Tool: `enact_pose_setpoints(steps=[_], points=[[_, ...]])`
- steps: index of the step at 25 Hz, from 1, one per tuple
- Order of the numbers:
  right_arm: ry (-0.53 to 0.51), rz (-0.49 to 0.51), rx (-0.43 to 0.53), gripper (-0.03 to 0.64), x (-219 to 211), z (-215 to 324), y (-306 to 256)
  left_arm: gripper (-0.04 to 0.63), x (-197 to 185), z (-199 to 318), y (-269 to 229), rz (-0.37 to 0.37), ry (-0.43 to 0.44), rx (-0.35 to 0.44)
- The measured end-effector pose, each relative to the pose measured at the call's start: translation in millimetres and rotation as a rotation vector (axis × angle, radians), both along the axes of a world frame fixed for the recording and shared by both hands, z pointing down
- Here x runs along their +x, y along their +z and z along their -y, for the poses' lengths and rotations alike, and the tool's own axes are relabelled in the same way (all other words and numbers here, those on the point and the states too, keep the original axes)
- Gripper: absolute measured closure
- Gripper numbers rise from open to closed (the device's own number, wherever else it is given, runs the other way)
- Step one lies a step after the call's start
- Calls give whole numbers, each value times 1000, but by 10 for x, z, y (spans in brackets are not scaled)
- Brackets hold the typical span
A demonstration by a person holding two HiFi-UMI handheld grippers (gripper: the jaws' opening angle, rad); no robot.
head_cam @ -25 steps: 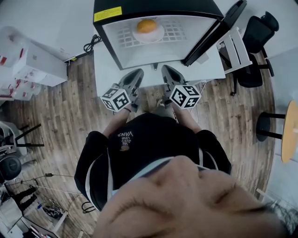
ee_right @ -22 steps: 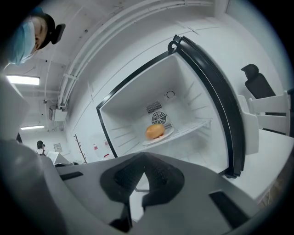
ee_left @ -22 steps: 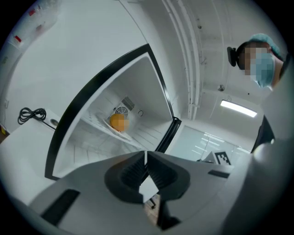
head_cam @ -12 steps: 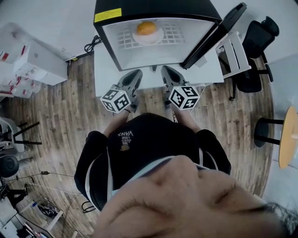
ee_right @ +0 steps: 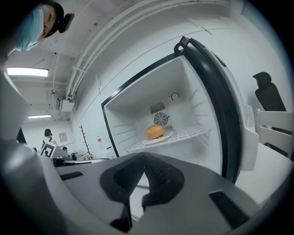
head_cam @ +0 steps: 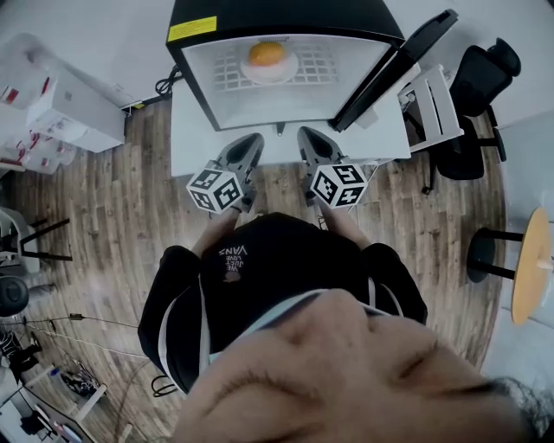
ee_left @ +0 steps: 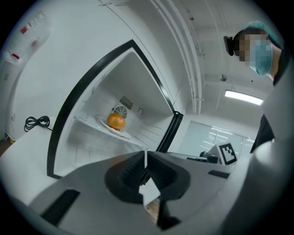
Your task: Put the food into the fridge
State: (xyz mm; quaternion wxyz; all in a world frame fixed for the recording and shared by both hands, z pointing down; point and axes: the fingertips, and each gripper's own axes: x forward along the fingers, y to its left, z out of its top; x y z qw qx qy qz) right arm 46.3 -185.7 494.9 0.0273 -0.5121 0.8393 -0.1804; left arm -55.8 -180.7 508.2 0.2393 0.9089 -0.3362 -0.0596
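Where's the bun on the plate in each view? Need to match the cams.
Head view: bun at top centre, inside the open fridge.
Left gripper view: bun left of centre, above the jaws.
Right gripper view: bun near centre, above the jaws.
Shared landmark: the open fridge door, to the right of the bun in all three.

Lighting: even, bright, cool-white indoor light.
Fridge (head_cam: 294,95) interior: brightest area in every view, nearly washed out in the head view.
Ceiling light strip (ee_left: 243,95): glaring bar in both gripper views.
Shadows: soft and faint on the wood floor (head_cam: 86,216).
Distortion: strong fisheye bowing, with straight lines curving toward the edges.
Corners: black vignette in the gripper views.
Focus: nearest foreground of the head view is soft; farther parts are sharp.
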Motion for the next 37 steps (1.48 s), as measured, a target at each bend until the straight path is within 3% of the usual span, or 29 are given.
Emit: enact_pose_setpoints(steps=[37], points=[[-27,-37,-30,604,145,-203,141,568,139,-275,69,77,-30,1]])
